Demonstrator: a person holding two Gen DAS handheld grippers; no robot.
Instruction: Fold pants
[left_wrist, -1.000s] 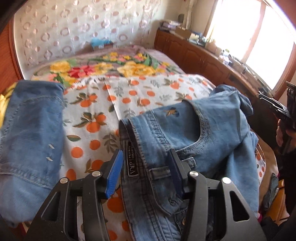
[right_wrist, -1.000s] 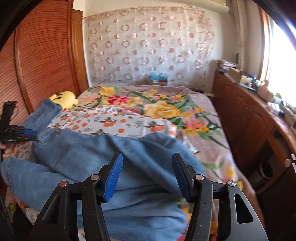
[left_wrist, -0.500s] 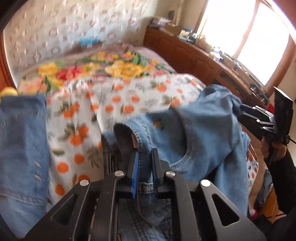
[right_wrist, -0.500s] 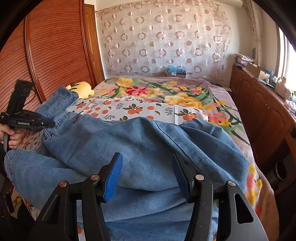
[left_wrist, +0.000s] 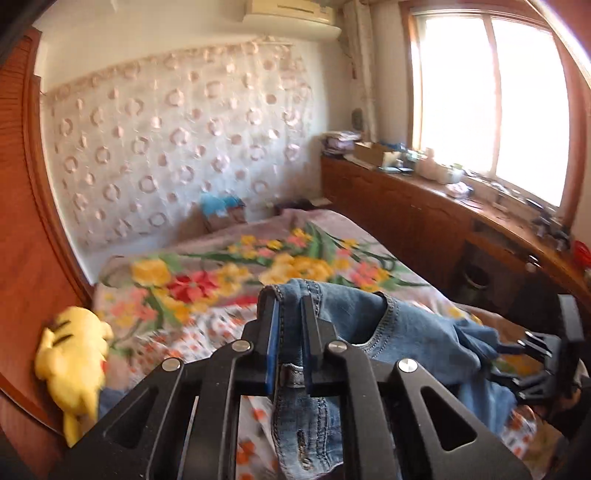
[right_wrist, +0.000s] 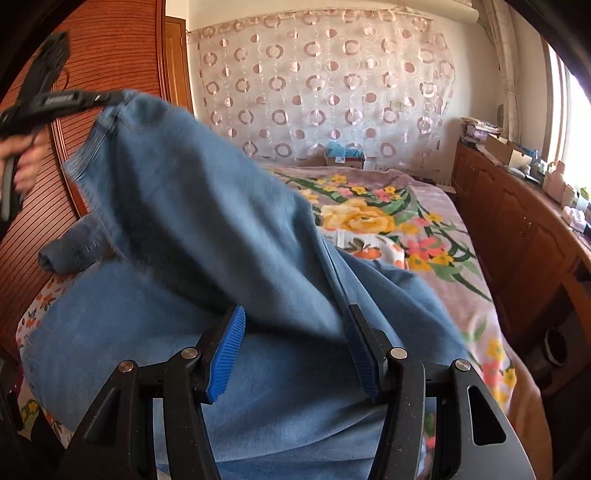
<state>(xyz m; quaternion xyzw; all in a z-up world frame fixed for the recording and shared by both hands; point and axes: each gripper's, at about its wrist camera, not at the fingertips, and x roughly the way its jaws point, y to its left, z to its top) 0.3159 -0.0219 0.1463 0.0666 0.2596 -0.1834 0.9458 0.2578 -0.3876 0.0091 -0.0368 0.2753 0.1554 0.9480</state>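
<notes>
- left gripper (left_wrist: 289, 314) clamps the jeans (left_wrist: 399, 328) waistband
- right gripper (right_wrist: 295, 349) half open over denim, gripping nothing
- flowered bed (right_wrist: 424, 229), wooden cabinets (right_wrist: 517, 236) along the window (left_wrist: 491, 99)

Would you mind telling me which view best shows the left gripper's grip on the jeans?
The left wrist view: the left gripper sits close up, shut on the waistband of the jeans. The right wrist view shows that gripper only small and blurred at top left, holding the jeans aloft by an edge.
</notes>
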